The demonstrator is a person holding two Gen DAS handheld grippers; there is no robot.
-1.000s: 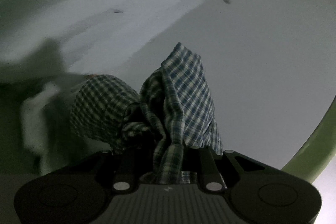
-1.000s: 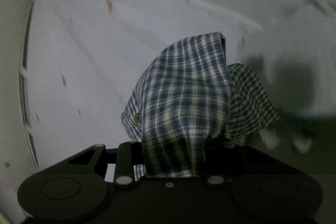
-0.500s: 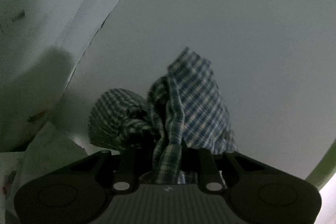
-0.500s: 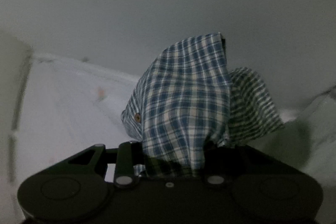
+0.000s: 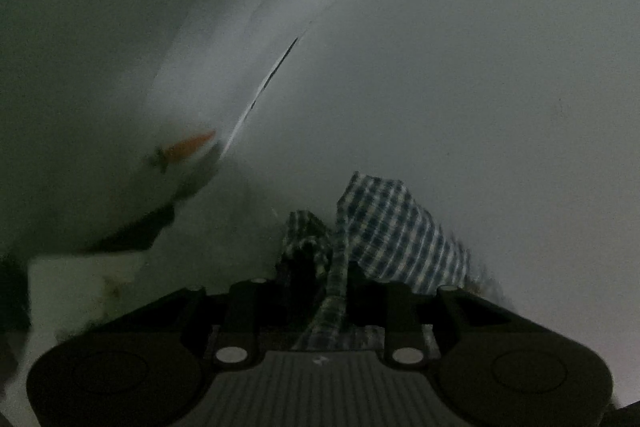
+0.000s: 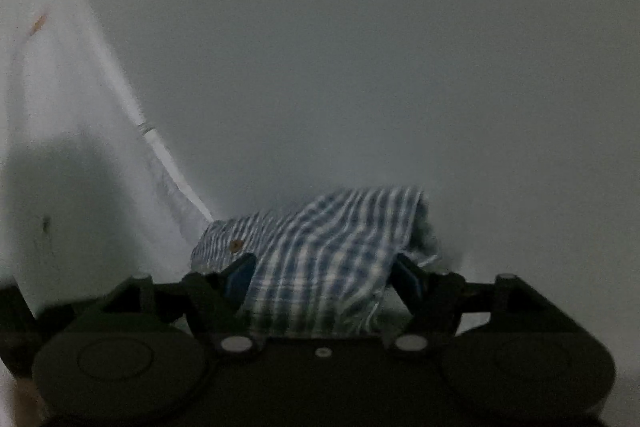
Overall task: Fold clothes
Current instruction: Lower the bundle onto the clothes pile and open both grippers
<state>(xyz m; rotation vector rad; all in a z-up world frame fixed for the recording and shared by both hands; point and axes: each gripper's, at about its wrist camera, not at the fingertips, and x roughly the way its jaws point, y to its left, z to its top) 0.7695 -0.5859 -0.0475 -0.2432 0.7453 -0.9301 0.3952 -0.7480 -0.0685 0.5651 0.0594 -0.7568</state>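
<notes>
Two opening hand-held grippers, left (image 5: 338,291) loosening on checked shirt (image 5: 400,235), right (image 6: 320,271) spread, shirt draped between.

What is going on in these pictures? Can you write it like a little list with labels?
cloth: blue-and-white checked shirt with a brown button
left gripper: opening, a bunched strip of the shirt between its fingers
right gripper: opening wide, shirt draped loosely between its fingers
background: white sheet with a small carrot print
light: dim, blurry

shirt (image 6: 328,251) between right tool (image 6: 324,267) fingers
</notes>
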